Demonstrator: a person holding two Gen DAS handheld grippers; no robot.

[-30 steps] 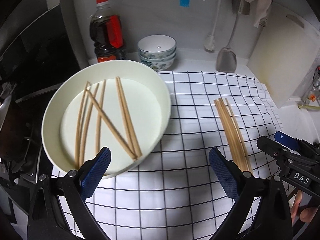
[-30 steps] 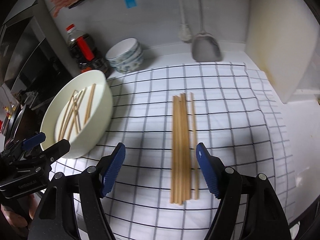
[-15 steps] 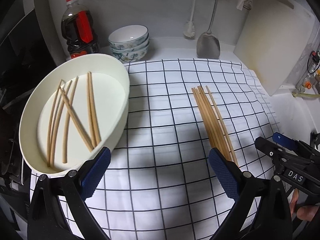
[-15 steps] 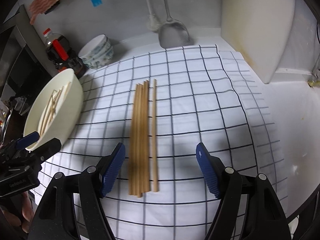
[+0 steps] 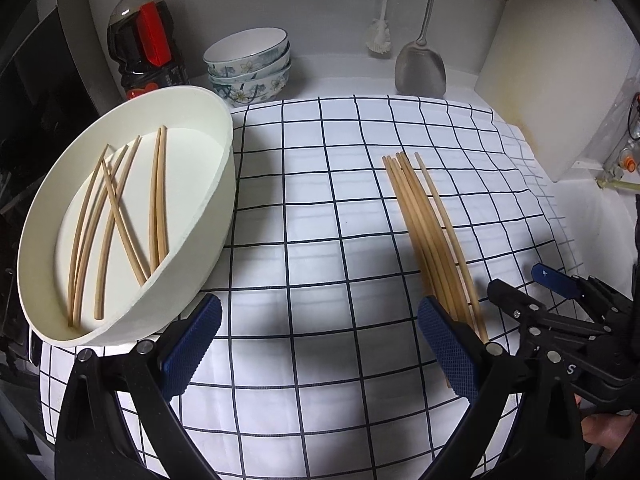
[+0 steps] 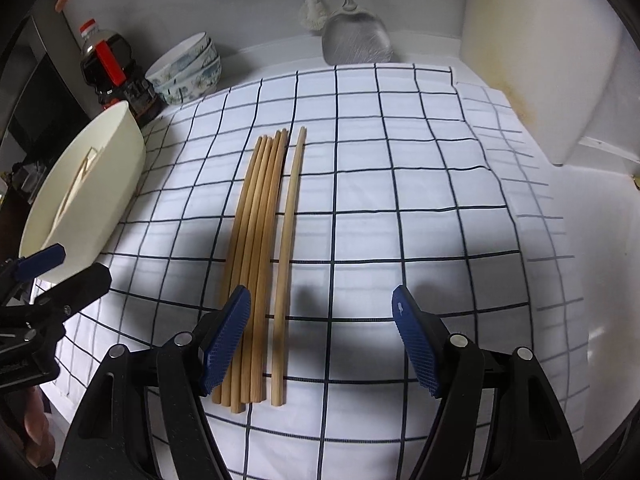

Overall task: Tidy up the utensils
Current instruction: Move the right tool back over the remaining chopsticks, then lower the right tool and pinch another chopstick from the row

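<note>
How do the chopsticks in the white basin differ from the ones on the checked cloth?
The chopsticks in the basin lie scattered and some crossing, while the chopsticks on the cloth lie nearly parallel, one slightly apart from the others. The first group sits inside the white basin; the second rests flat on the checked cloth, its near ends between the open right gripper's fingers. Both sets look like the same plain light wooden sticks.

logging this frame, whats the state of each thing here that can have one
left gripper: open, fingers empty
right gripper: open, fingers empty, over the near ends of the chopsticks
chopsticks on cloth: lying flat, side by side, one slightly apart
chopsticks in basin: loose, crossed
basin: upright, on the cloth's edge
bowls: stacked, upright
oil bottle: capped, standing
</note>
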